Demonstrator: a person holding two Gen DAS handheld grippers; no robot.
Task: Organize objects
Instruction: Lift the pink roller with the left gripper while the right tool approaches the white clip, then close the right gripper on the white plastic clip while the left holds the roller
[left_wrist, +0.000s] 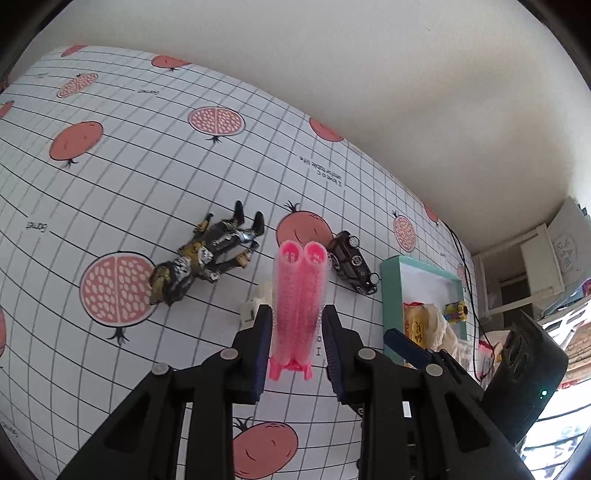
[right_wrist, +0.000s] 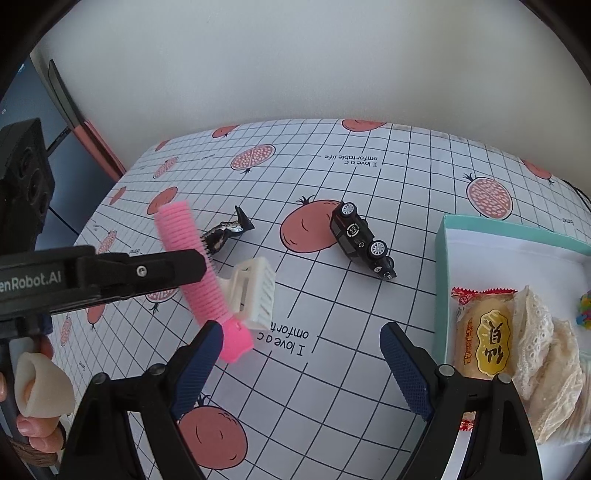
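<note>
1. Left gripper is pointing steeply down at the tablecloth; I'm holding its jaws clamped on the pink hair roller, which is sticking out forward past the fingertips.
2. Right gripper is hovering beside it, also tilted down, jaws standing wide apart with nothing between them.
3. White hair clip is lying on the cloth just behind the roller.
4. Black toy car is lying on its side near the teal box.
5. Action figure is lying flat, left of the roller.
6. Snack packet and lace fabric are sitting inside the box.
</note>
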